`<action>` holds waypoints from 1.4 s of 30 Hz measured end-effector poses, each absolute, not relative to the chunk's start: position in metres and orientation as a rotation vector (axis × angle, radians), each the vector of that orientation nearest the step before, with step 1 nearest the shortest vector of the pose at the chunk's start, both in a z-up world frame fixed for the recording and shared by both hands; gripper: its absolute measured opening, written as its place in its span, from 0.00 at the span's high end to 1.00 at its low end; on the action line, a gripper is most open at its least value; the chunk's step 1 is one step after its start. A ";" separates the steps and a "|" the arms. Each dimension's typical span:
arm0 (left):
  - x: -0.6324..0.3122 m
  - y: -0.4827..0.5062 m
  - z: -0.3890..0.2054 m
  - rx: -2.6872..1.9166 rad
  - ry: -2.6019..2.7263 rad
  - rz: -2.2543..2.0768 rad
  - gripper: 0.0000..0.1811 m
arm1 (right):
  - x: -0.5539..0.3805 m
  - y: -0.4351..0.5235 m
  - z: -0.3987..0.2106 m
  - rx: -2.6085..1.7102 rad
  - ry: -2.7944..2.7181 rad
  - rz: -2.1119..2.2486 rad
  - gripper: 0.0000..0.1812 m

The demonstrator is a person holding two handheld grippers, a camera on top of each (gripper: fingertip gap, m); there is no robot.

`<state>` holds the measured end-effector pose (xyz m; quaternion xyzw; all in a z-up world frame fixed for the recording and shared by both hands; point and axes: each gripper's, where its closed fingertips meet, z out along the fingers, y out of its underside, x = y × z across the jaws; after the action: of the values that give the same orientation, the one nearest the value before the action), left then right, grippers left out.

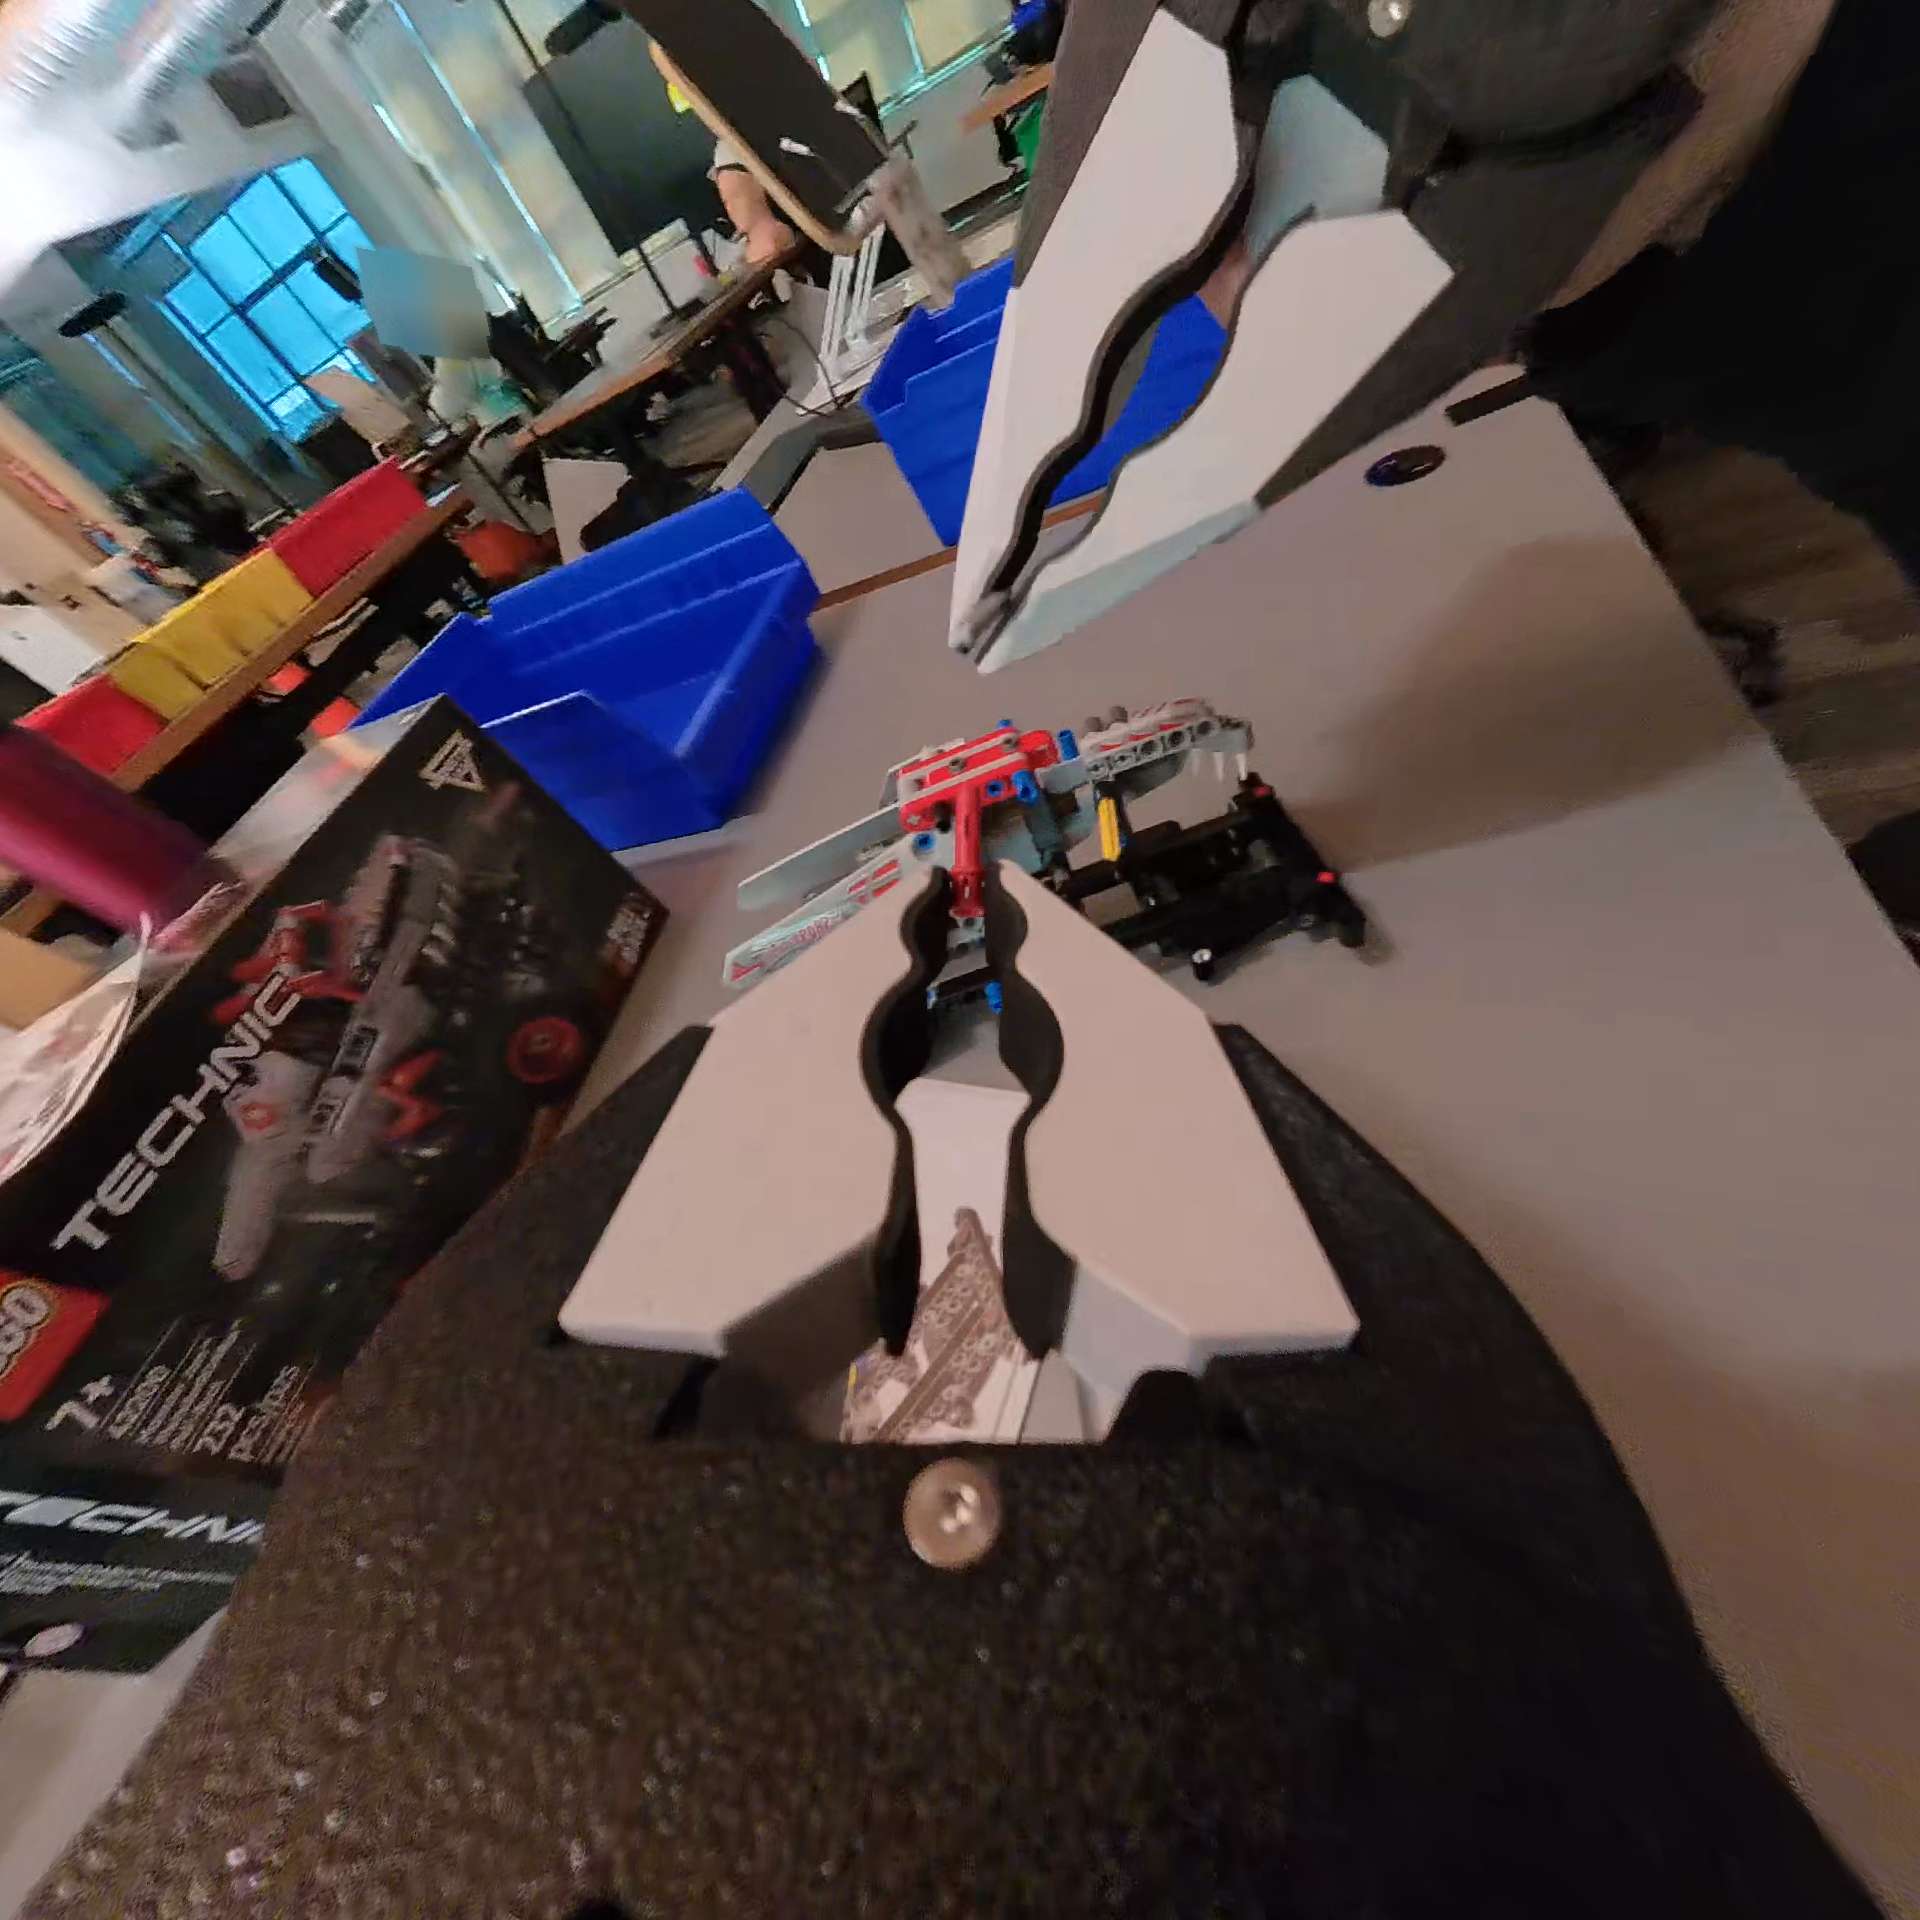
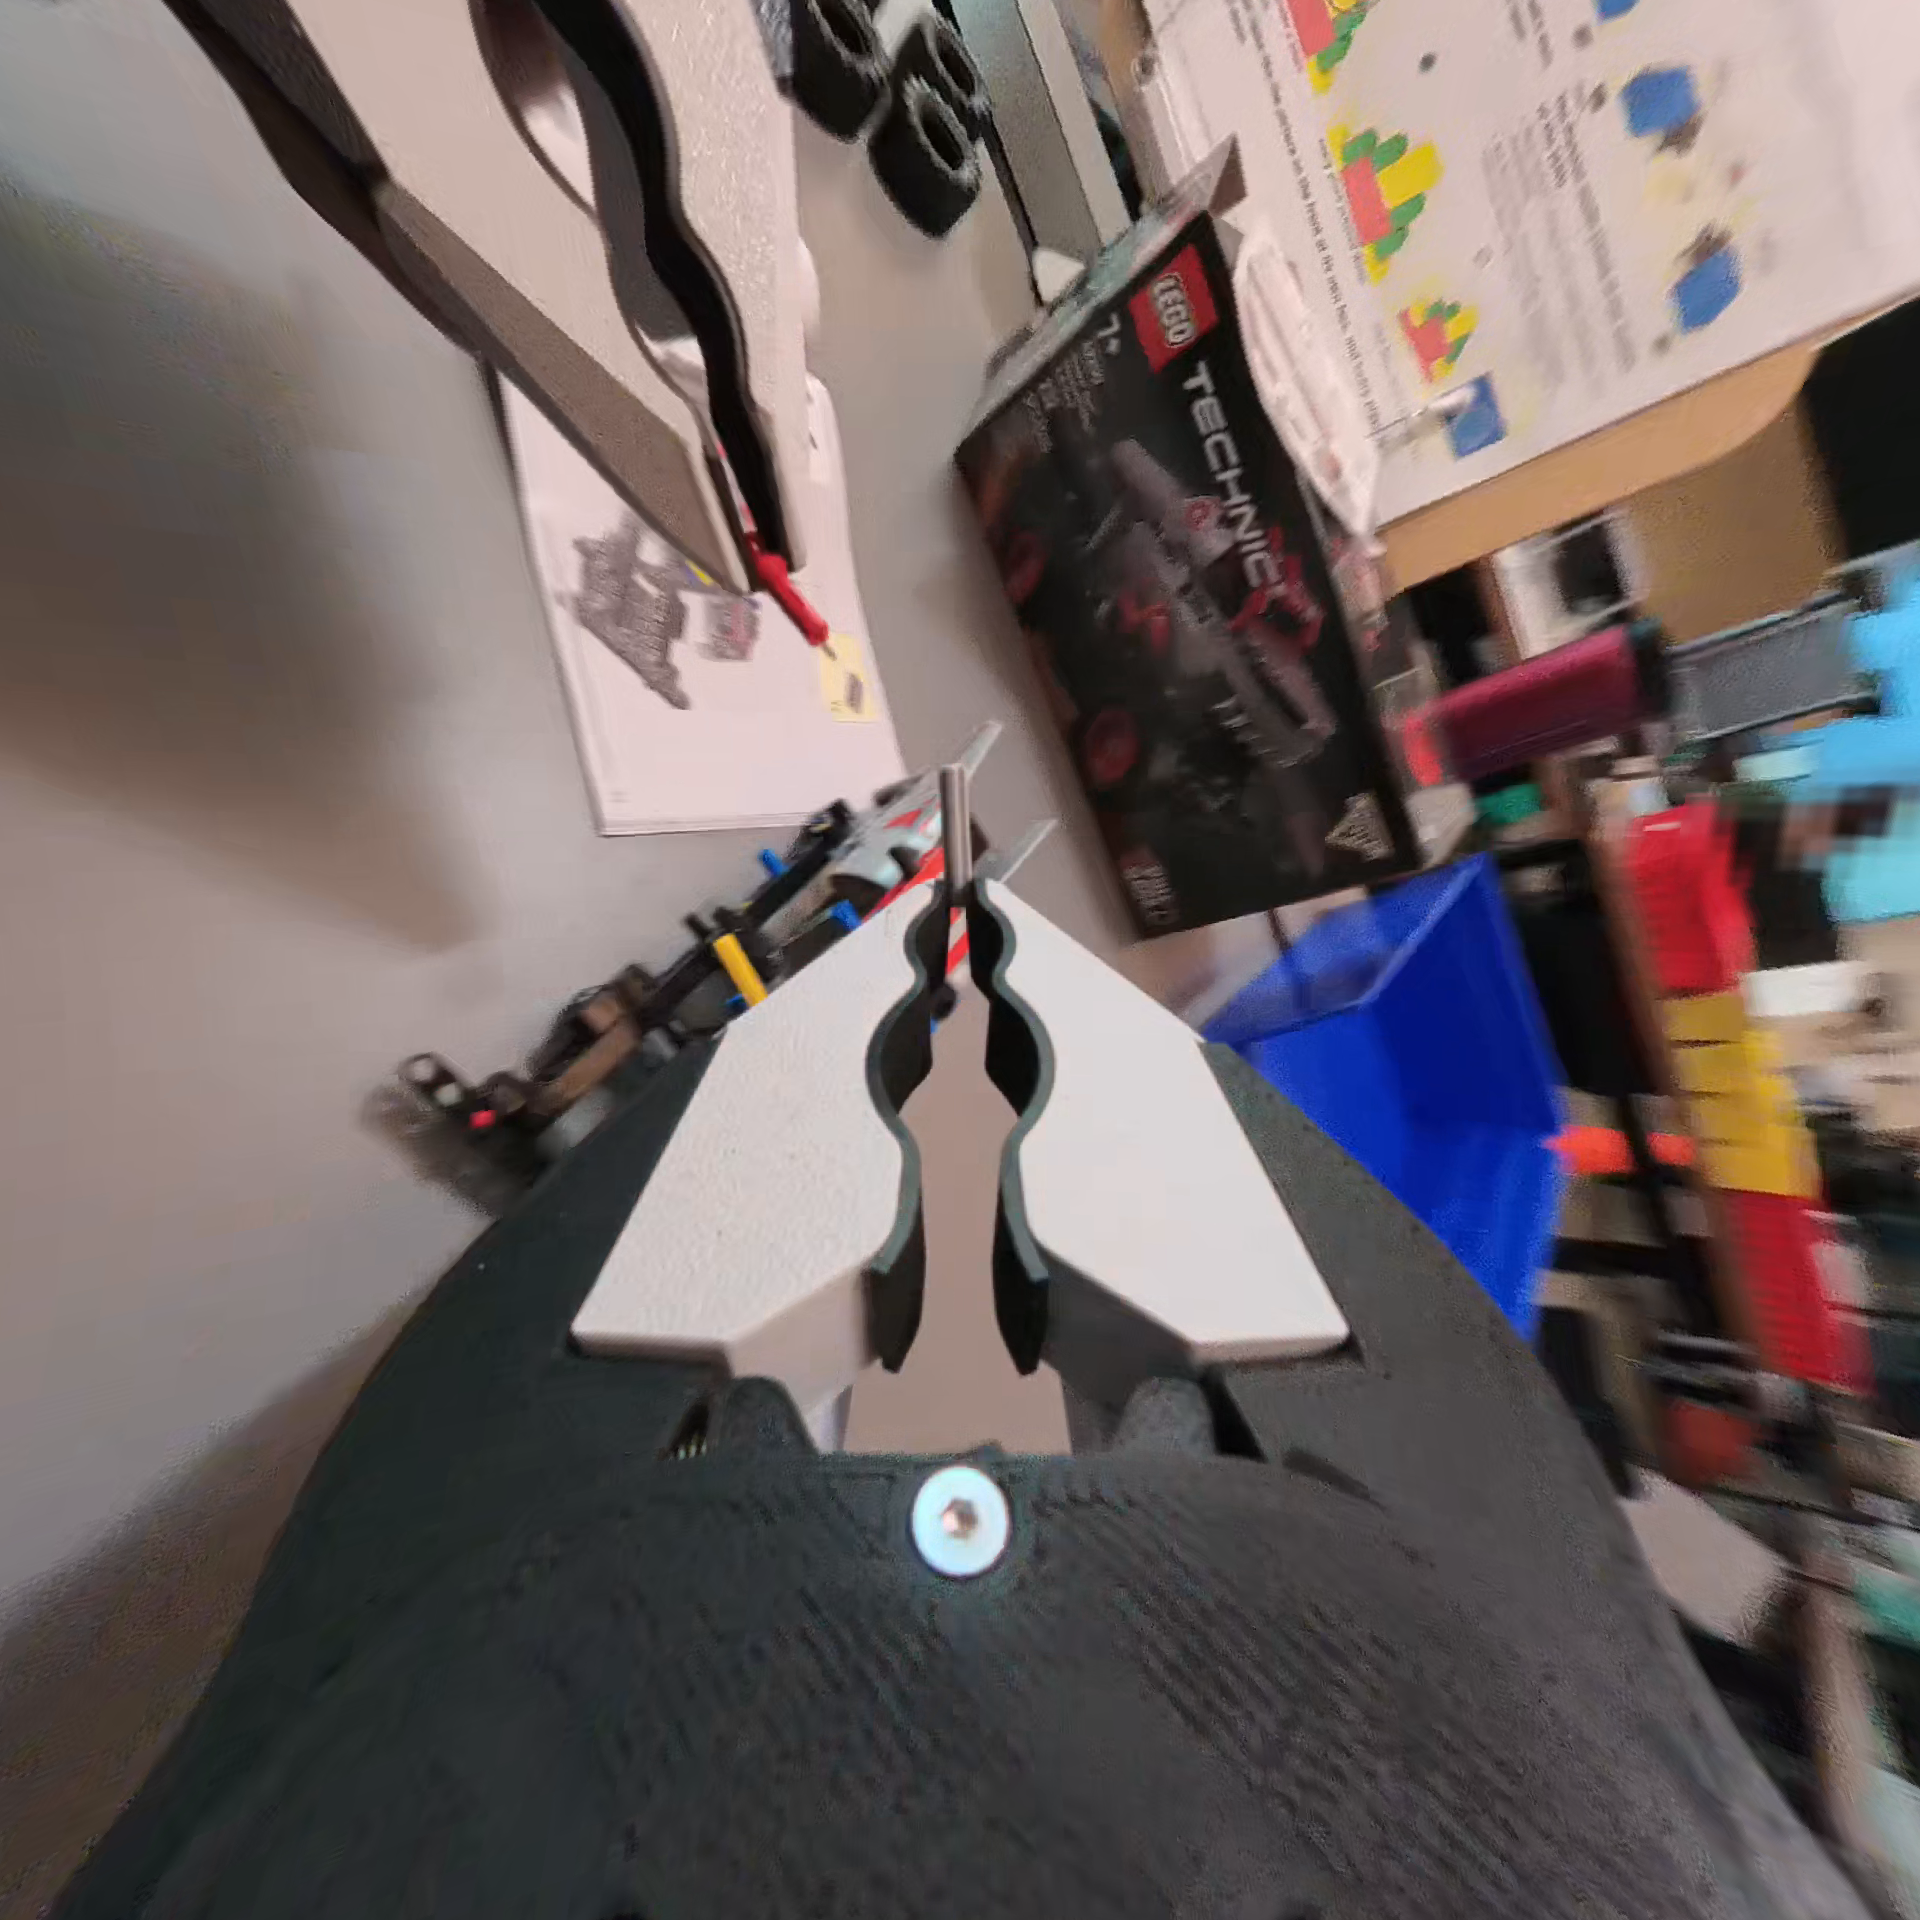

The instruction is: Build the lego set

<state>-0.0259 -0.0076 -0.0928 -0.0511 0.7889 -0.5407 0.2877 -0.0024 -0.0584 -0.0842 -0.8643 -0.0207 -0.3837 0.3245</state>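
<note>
The part-built Lego model (image 1: 1164,831), with a black frame and red, grey and white parts, lies on the grey table (image 1: 1455,1039). It also shows blurred in the right wrist view (image 2: 665,997). My left gripper (image 1: 971,888) is shut on a thin red piece (image 1: 966,847) that sticks out of its tips in front of the model. The right wrist view shows this gripper (image 2: 764,566) and the red piece (image 2: 790,603) over the instruction booklet (image 2: 707,675). My right gripper (image 2: 961,896) is shut on a grey axle (image 2: 954,826) above the model. It hangs above the table in the left wrist view (image 1: 977,634).
The set's black box (image 1: 343,1018) stands left of the model and shows in the right wrist view (image 2: 1195,582). Blue bins (image 1: 644,675) sit behind it, one in the right wrist view (image 2: 1403,1039). Black tyres (image 2: 904,114) lie beyond the booklet. A cardboard box (image 2: 1558,260) stands beside the set box. Left tips to right tips: about 7 cm.
</note>
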 end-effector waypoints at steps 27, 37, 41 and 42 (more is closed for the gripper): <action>-0.020 0.006 -0.113 -0.093 2.163 -1.172 0.98 | 0.004 -0.017 -0.116 -2.475 -0.469 -1.430 0.99; -0.020 0.007 -0.114 -0.084 2.169 -1.161 0.98 | 0.003 -0.021 -0.113 -2.451 -0.462 -1.410 0.99; -0.020 0.007 -0.115 -0.081 2.174 -1.161 0.98 | 0.003 -0.023 -0.117 -2.476 -0.469 -1.406 0.99; -0.020 0.007 -0.114 -0.079 2.171 -1.160 0.98 | 0.002 -0.022 -0.117 -2.471 -0.470 -1.406 0.99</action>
<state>-0.0202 0.0068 -0.1144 -0.0303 0.8313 -0.4441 0.3328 0.0025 -0.0224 -0.1166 -0.8503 -0.1619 -0.4838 0.1297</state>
